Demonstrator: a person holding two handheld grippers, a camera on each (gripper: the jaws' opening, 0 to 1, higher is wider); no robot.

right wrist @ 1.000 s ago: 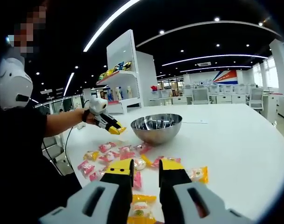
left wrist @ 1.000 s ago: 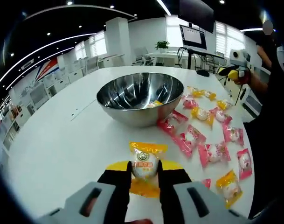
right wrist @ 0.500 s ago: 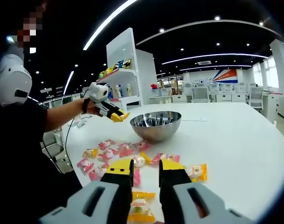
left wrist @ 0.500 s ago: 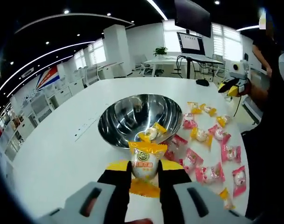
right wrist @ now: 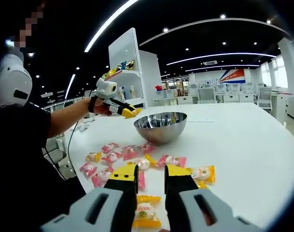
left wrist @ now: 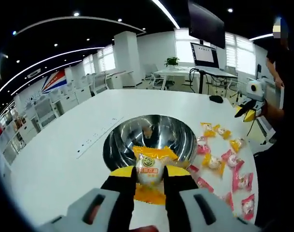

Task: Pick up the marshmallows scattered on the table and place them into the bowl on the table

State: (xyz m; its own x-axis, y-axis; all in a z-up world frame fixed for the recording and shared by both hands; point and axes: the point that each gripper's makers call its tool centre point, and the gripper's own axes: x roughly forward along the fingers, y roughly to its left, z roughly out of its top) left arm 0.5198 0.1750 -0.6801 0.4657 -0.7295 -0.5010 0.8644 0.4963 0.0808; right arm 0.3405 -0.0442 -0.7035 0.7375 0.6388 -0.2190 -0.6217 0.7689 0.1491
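My left gripper point(left wrist: 148, 174) is shut on a yellow-wrapped marshmallow point(left wrist: 148, 166), held just above the near rim of the steel bowl point(left wrist: 122, 145). In the right gripper view that gripper point(right wrist: 129, 112) hovers by the left rim of the bowl point(right wrist: 161, 128), on a person's outstretched arm. Pink and yellow marshmallow packets point(left wrist: 219, 162) lie scattered right of the bowl, and again on the table point(right wrist: 122, 154) before my right gripper point(right wrist: 149, 186). A yellow-wrapped marshmallow point(right wrist: 146, 216) sits low between the right jaws, which are shut on it. The right gripper point(left wrist: 248, 110) also appears at the table's far right edge.
The white table point(left wrist: 64, 159) runs wide to the left of the bowl and behind it point(right wrist: 243, 140). A person in a dark top point(right wrist: 21, 159) stands at the table's edge. Desks, chairs and shelves point(right wrist: 130, 82) stand further back.
My left gripper has carried its yellow marshmallow forward from the table to above the bowl's near rim. The right gripper has stayed almost still.
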